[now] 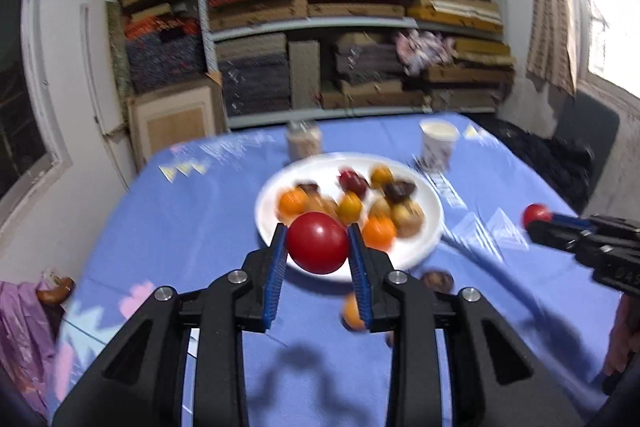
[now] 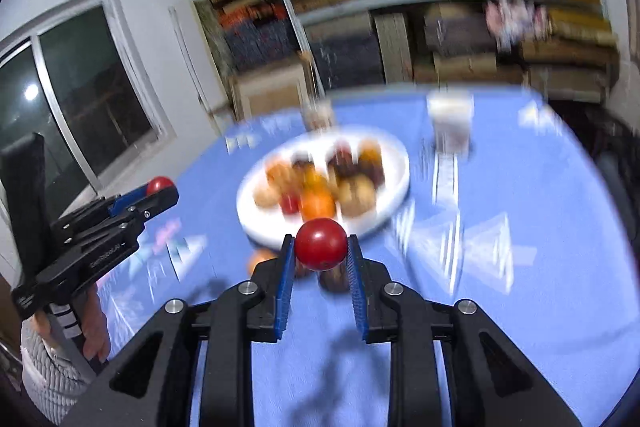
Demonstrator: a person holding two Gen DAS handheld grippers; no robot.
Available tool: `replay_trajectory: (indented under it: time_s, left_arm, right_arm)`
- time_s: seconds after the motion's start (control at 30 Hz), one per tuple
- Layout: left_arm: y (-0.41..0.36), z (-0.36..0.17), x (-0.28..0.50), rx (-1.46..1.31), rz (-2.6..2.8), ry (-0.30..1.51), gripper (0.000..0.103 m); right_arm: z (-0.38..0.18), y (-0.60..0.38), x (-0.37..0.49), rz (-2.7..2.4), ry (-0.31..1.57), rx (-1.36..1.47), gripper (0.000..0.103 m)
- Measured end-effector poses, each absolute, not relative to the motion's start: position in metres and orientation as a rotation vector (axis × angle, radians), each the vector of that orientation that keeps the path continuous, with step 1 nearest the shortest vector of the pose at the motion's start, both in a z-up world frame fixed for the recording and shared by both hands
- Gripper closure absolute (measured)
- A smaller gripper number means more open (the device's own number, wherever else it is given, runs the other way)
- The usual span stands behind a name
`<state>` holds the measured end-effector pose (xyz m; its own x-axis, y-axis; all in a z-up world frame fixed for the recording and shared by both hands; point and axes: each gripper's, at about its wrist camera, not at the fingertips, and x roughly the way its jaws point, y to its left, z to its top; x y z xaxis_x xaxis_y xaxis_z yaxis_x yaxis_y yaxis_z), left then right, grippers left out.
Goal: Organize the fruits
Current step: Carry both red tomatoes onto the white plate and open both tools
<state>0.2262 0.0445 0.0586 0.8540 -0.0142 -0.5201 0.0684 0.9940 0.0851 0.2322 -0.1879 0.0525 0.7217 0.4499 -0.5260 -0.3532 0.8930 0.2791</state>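
Note:
My left gripper [image 1: 318, 241] is shut on a red round fruit [image 1: 317, 243] and holds it above the near rim of a white plate [image 1: 432, 227]. My right gripper [image 2: 321, 245] is shut on a second red round fruit [image 2: 321, 244], also just short of the plate [image 2: 394, 195]. The plate holds several orange, yellow, red and dark fruits. Each gripper shows in the other's view: the right one [image 1: 536, 217] at the right edge, the left one [image 2: 160, 187] at the left. An orange fruit [image 1: 352, 313] and a dark fruit [image 1: 439, 281] lie on the cloth near the plate.
The table has a blue patterned cloth [image 1: 180, 227]. A jar [image 1: 304, 143] and a white paper cup [image 1: 438, 143] stand behind the plate. Shelves stacked with boxes [image 1: 352, 11] fill the back wall. A purple bag [image 1: 20, 327] lies at the left table edge.

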Motion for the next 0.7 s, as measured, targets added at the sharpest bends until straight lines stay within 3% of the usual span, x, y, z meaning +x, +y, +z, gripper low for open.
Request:
replay_trajectory:
  time_s: [0.13,0.27,0.53,0.7]
  left_arm:
    - [0.058,0.108,0.244,0.079,0.002,0.473,0.073]
    - [0.053,0.121,0.276,0.064,0.015,0.460,0.073]
    - [0.050,0.025,0.325,0.010,-0.033,0.660,0.073]
    - [0.059,-0.019,0.337,-0.040,-0.070,0.770,0.073]
  right_arm:
    - [0.118,-0.181,0.246,0.438,0.488,0.143,0.075]
    - [0.134,-0.163,0.270,0.467,0.458,0.137,0.075]
    - [0.027,-0.104,0.324,0.481,0.733,-0.020,0.075]
    - [-0.008,-0.088,0.330,0.453,0.820,-0.087,0.075]
